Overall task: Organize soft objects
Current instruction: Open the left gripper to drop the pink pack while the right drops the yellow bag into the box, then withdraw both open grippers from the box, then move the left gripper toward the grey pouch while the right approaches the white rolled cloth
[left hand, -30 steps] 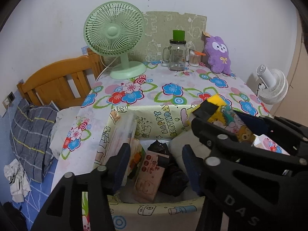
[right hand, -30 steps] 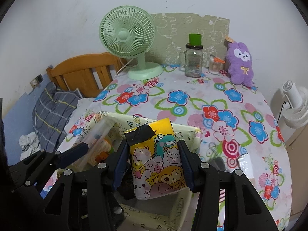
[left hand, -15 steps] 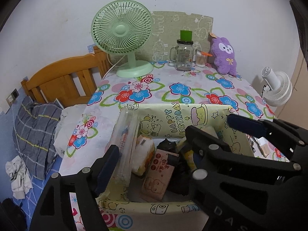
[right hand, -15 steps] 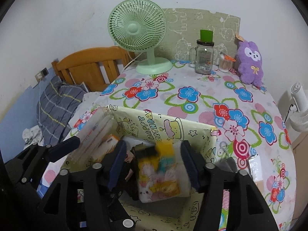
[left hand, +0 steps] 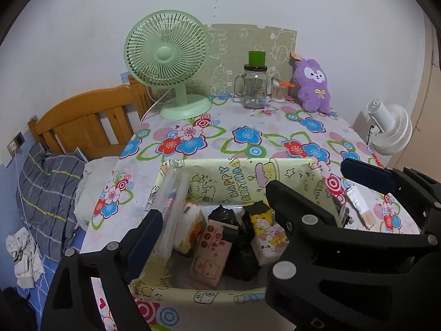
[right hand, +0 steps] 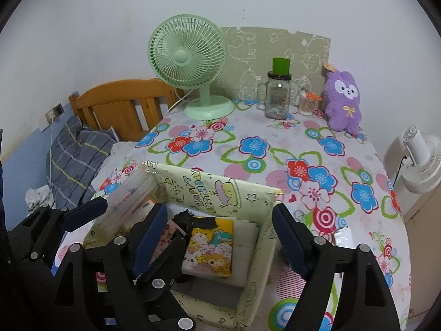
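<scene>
A pale yellow "Happy Birthday" box (left hand: 234, 178) (right hand: 209, 190) stands open on the flowered table. Inside lie a yellow cartoon tissue pack (right hand: 210, 251) (left hand: 264, 234), a pink packet (left hand: 210, 256), a black bag (left hand: 239, 248) and a white-orange pack (left hand: 190, 229). My right gripper (right hand: 217, 240) is open just above the box, with the yellow pack lying free below it. My left gripper (left hand: 209, 220) is open over the box's near left side and empty. A purple plush bunny (left hand: 312, 85) (right hand: 343, 102) sits at the table's far right.
A green desk fan (left hand: 168, 63), a glass jar mug with green lid (left hand: 255, 85) and a small cotton-swab jar (left hand: 278, 91) stand at the back. A foil packet (left hand: 358, 207) lies right of the box. A wooden bed and grey pillow (left hand: 46, 190) are left; a white fan (left hand: 391, 129) right.
My right gripper lowered the yellow tissue pack into the box, opened and let it go. My left gripper opened wider and drew back a little.
</scene>
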A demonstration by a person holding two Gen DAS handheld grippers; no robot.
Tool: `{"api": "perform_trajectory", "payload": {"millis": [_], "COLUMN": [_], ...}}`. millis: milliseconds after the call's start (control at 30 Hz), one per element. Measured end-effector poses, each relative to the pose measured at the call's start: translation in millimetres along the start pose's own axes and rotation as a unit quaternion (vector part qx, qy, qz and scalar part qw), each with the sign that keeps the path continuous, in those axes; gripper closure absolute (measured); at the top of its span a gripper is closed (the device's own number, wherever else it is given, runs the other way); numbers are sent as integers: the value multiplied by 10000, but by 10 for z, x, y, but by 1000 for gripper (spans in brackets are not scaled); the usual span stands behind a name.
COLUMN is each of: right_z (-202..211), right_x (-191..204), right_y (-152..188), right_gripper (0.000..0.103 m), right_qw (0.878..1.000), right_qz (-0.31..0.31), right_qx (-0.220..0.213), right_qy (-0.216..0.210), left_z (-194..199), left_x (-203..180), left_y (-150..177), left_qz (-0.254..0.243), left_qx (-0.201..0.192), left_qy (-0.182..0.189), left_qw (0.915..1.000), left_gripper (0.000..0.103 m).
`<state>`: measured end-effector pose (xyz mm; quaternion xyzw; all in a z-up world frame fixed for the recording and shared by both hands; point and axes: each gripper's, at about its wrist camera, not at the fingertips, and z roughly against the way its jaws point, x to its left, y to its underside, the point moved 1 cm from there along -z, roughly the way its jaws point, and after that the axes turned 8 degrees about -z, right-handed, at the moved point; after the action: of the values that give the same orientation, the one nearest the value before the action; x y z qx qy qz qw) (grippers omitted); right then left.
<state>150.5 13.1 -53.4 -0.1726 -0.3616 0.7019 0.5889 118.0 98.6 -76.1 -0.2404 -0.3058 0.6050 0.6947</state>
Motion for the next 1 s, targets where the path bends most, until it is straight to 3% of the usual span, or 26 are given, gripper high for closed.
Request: {"api": "perform_trajectory", "payload": {"millis": [1000], "right_z": [654], "right_x": [-461], "right_y": [-44], "right_gripper": [11], "right_qw": [9973], "right_qz": [-172], "right_qx": [-654], "right_qy": [269], "left_z": [375], "left_x": [-459], "left_y": [-209], "left_qz": [-32], "left_qx": [-499], "left_qy": [-78], "left_qw": [9987], "left_gripper": [1]}}
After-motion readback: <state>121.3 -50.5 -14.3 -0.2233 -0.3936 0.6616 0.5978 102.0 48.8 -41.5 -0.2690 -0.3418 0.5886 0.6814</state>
